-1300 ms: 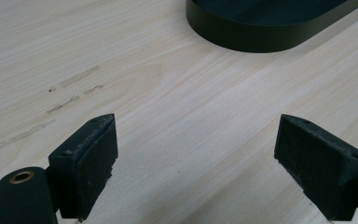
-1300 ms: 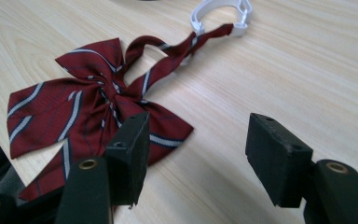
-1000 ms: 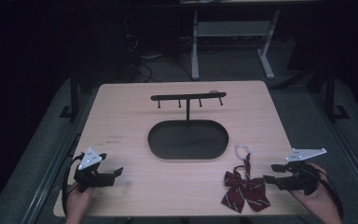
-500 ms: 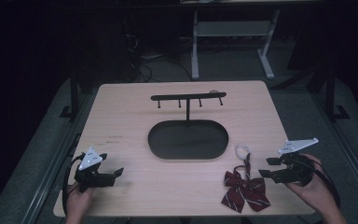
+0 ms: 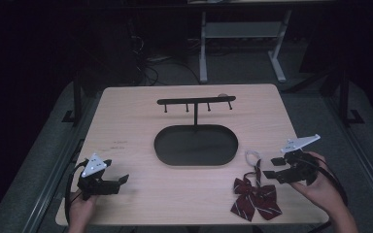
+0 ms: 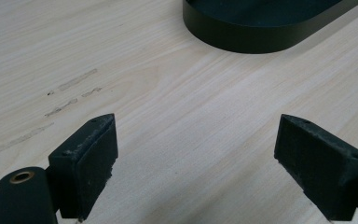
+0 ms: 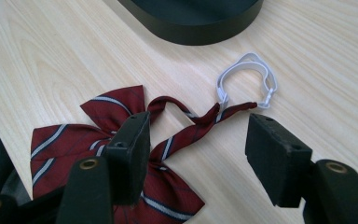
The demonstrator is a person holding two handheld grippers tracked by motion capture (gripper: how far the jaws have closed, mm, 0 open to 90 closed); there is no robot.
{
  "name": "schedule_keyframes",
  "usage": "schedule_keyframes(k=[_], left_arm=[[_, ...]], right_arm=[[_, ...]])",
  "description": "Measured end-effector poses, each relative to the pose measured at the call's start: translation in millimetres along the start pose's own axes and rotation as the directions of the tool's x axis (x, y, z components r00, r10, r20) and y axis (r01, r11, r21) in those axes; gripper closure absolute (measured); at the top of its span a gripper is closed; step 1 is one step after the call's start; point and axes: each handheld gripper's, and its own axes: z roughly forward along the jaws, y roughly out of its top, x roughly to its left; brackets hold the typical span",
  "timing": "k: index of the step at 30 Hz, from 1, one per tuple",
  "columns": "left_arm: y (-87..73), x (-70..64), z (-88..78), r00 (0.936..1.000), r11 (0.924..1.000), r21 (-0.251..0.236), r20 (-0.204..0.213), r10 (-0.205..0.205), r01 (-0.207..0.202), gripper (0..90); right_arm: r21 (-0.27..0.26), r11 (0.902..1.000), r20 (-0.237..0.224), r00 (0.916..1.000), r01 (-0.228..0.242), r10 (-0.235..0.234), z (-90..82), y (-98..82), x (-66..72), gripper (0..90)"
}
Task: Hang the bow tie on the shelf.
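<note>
A dark red striped bow tie [image 5: 254, 196] [image 7: 121, 140] lies near the table's front right, its strap ending in a white elastic loop [image 5: 253, 155] [image 7: 247, 79]. My right gripper [image 5: 270, 168] [image 7: 200, 154] hovers open just right of the tie, its jaws either side of the red strap. A black stand with an oval base [image 5: 195, 144] and a hook bar [image 5: 195, 101] occupies the table's middle. At the front left, my left gripper [image 5: 120, 180] [image 6: 191, 158] is open over bare wood, with the oval base [image 6: 261, 23] ahead of it.
The light wooden table [image 5: 126, 126] has faint scuff marks [image 6: 60, 100] at its left. A small pale round object [image 5: 222, 95] sits behind the hook bar. Dark floor, cables and a white desk frame [image 5: 238, 43] lie beyond the far edge.
My right gripper has moved a little forward and left, closer to the tie's strap. The left gripper has stayed put.
</note>
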Motion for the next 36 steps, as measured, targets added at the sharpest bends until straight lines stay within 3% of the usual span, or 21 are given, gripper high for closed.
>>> schedule_keyframes(k=[36], left_arm=[[0.3,-0.9,0.1,1.0000,1.0000,0.006,0.005,0.004,-0.004,13.1]], right_arm=[[0.088,0.9961,-0.002,1.0000,0.003,-0.003,19.1,35.3,-20.1,44.1]])
